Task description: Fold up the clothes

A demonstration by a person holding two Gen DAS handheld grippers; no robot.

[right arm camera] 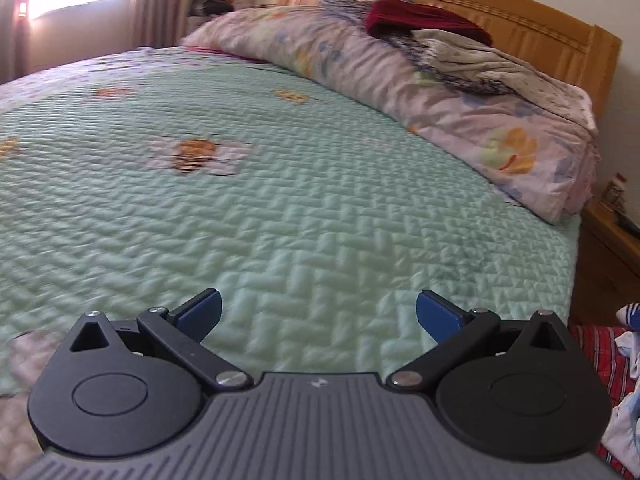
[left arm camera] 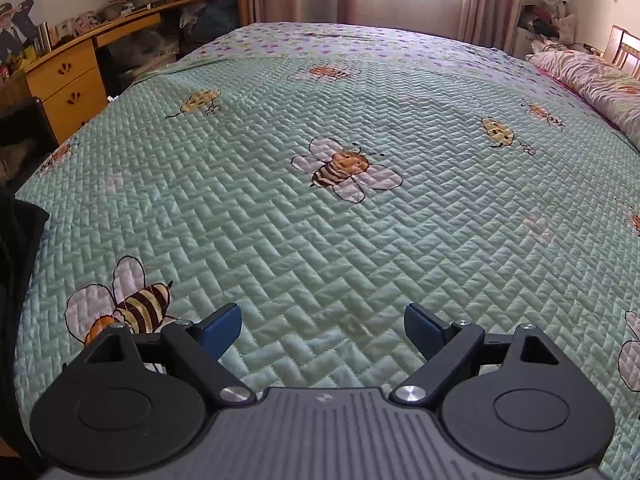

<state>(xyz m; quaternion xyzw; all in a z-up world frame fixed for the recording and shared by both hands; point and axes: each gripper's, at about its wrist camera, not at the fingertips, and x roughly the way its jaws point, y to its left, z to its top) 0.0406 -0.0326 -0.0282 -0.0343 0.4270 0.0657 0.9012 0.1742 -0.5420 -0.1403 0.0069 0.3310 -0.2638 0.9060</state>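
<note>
Step in hand: both grippers are hovering over the green quilted bedspread (left arm camera: 360, 248) with nothing held, so the judgement is that a garment is yet to be fetched and laid out.
Left gripper (left arm camera: 322, 330): its blue-padded jaws are standing spread wide, empty, with only the bedspread showing between them.
Dark fabric (left arm camera: 18, 280): a black mass is hanging at the far left edge of the left wrist view; whether it is a garment or the person's clothing cannot be told.
Right gripper (right arm camera: 318, 316): its jaws are likewise standing spread, gripping nothing, pointing toward the head of the bed.
Task's things: a heap of clothes (right arm camera: 444, 52), with a dark red garment (right arm camera: 424, 20) on top, is lying on the floral duvet (right arm camera: 460, 120) against the wooden headboard (right arm camera: 520, 16); more striped and white clothes (right arm camera: 616, 364) are lying off the bed's edge at the far right of the right wrist view.
Doing it well: the right gripper is likely the nearer one for picking, and pinching a single layer at an edge or collar should be lifting one garment rather than dragging the heap; the bare middle of the bedspread is offering the flattest place to spread it.
Risk: the heap is sitting on a sloping duvet, so a careless tug could be sliding neighbours off.
Counts: two grippers; two clothing heaps; one duvet roll; one headboard; in the left wrist view, two whole bee figures plus several cut or small ones, too distorted to be counting exactly.
</note>
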